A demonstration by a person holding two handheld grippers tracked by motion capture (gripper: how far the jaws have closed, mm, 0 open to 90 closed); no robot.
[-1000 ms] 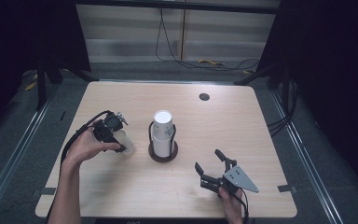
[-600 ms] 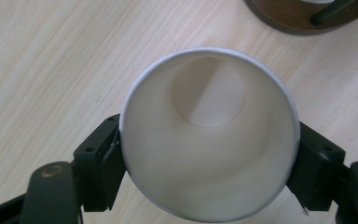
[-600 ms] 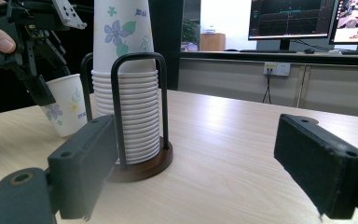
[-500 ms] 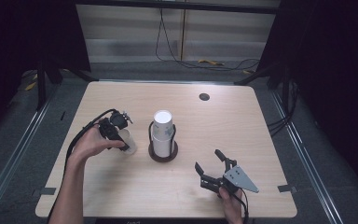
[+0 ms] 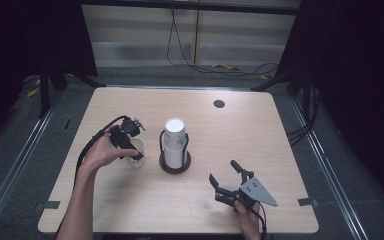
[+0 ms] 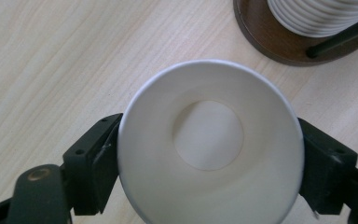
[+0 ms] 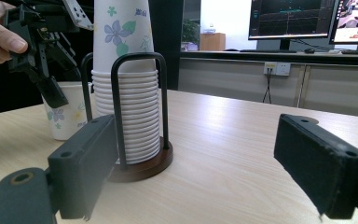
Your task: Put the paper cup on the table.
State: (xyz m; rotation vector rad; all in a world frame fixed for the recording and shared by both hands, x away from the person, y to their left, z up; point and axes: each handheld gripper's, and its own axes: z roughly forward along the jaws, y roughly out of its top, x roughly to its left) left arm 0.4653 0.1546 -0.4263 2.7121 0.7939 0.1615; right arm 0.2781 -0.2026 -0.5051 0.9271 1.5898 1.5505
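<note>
A white paper cup (image 5: 139, 151) with a flower print stands upright on the table, left of a tall stack of the same cups (image 5: 174, 142) in a black wire holder on a round wooden base. My left gripper (image 5: 134, 151) points down over the cup. Its jaws have just been opening and now flank the cup's rim (image 6: 209, 140) on both sides, loose around it. From the right gripper view, the cup (image 7: 67, 119) rests on the table beside the stack (image 7: 126, 93). My right gripper (image 5: 223, 170) lies low near the front edge, open and empty, facing the stack.
A small dark round spot (image 5: 219, 104) marks the far right part of the wooden table (image 5: 260, 145). Cables run across the floor behind the table. Monitors (image 7: 291, 18) stand in the background of the right gripper view.
The left hand has shifted slightly at the cup, which stays on the table. The right gripper has not moved.
</note>
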